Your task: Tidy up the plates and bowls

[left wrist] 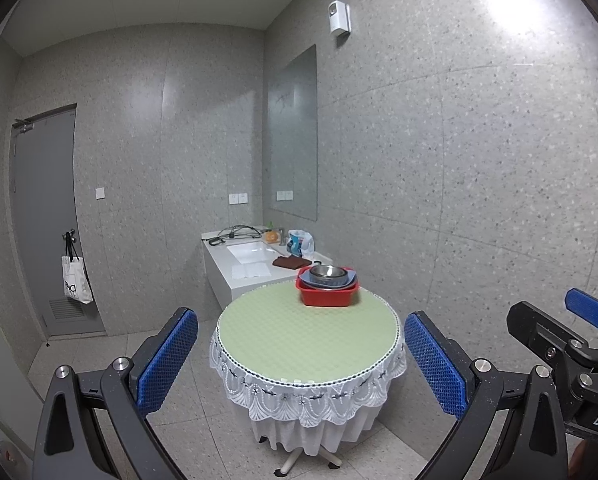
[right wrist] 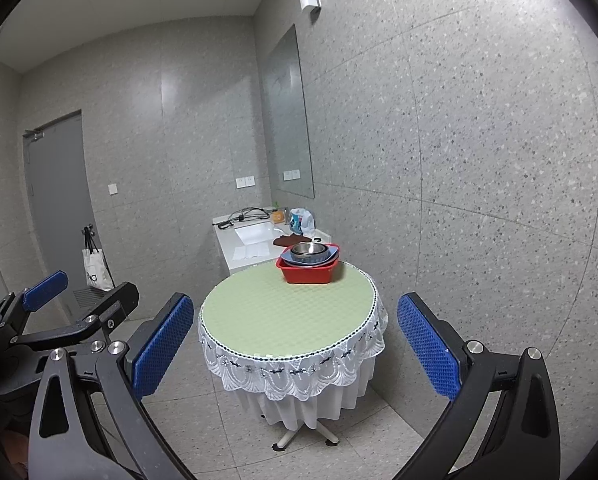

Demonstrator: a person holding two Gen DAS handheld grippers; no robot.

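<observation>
Red plastic basin (left wrist: 327,291) of stacked steel bowls (left wrist: 326,274), upper centre, well beyond left gripper (left wrist: 301,364) and right gripper (right wrist: 291,344); jaws wide, empty.

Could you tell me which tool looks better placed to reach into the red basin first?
Right, marginally. The red basin sits at the table's far right edge, nearer the right tool. The left tool is open and equally far back, so it is a close call.

We hold the left gripper (left wrist: 301,364) and the right gripper (right wrist: 291,344) side by side in the air, level and pointing forward, each with its blue-padded fingers (left wrist: 167,360) spread wide apart and gripping nothing.
</observation>
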